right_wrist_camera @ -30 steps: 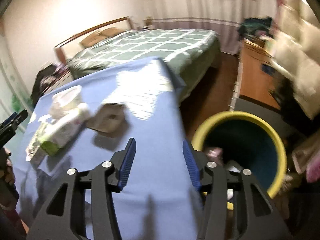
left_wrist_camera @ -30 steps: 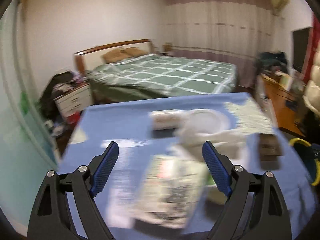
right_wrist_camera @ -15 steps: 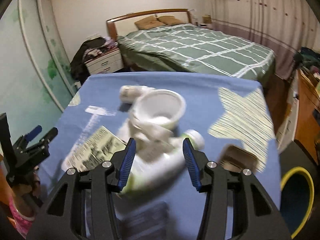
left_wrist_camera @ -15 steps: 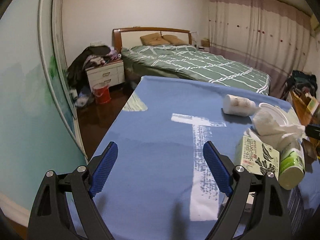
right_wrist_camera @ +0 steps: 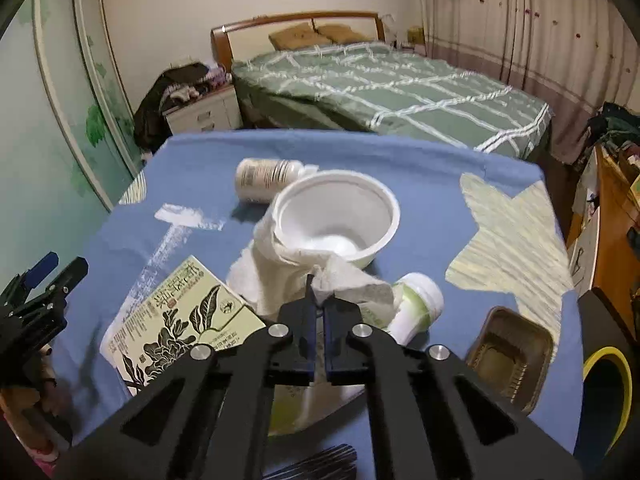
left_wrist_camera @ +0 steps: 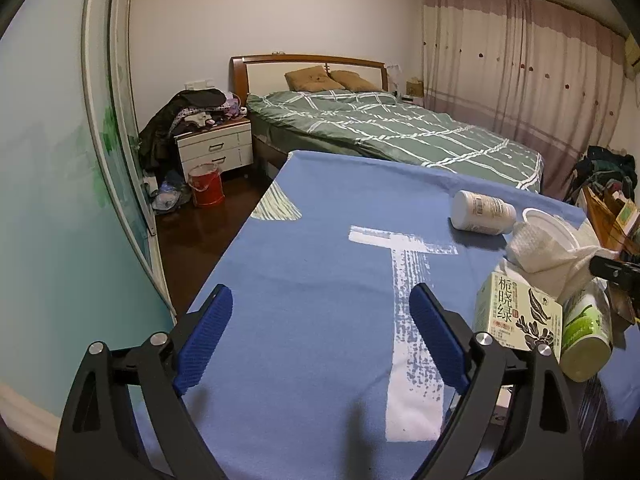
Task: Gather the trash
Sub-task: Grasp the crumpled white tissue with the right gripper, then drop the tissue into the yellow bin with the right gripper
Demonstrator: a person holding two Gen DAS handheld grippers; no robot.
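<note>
Presently, the blue tablecloth (right_wrist_camera: 420, 168) fills the middle of both views, with the trash bunched at centre in the right wrist view and at the right edge in the left wrist view. The yellow-rimmed bin (right_wrist_camera: 600, 364) shows only as a sliver at lower right. Largest of the litter is the green tea carton (right_wrist_camera: 172, 320), lying flat at lower left; next the white plastic bowl (right_wrist_camera: 340, 216), then the crumpled paper towel (right_wrist_camera: 296, 276) draped from the bowl's rim down over the green-labelled bottle (right_wrist_camera: 416, 304). The white pill bottle (right_wrist_camera: 264, 178) lies on its side behind; the brown plastic tray (right_wrist_camera: 508, 352) sits at lower right. The right gripper (right_wrist_camera: 319, 304) has just snapped closed, pinching a fold of the towel. The left gripper (left_wrist_camera: 320, 344) has been widening and stands open over bare cloth, holding nothing. Risk: lifting the towel may drag or tip the bowl and roll the bottle beneath, since the towel overlaps both. Open room lies on the left half of the table; the tray stands between the grip and the bin.
</note>
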